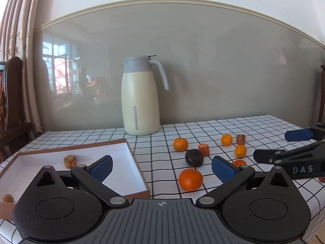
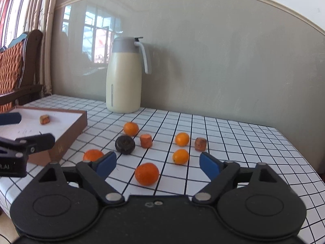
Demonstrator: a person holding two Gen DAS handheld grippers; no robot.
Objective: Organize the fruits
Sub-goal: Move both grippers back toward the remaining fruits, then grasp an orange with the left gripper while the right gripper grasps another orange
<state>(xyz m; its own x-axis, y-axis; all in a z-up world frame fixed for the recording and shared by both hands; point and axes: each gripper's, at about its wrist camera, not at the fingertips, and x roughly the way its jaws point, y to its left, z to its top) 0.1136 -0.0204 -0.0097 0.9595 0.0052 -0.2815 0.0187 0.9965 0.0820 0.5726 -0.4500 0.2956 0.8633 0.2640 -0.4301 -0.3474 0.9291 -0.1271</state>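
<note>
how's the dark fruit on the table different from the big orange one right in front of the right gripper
The dark fruit is nearly black with a dull, rough look; the big orange fruit is bright orange and smoother. The dark fruit lies farther back, next to a carrot-coloured chunk; the big orange fruit lies nearest the open right gripper. Both are roundish and rest loose on the checked tablecloth, outside the tray.

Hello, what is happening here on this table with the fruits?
A person holds a two-finger tool in each hand and is sorting fruit into a shallow box. The right tool is open around an orange; the left tool is open and holds nothing. One piece lies in the box; most fruit is on the checked tablecloth.
</note>
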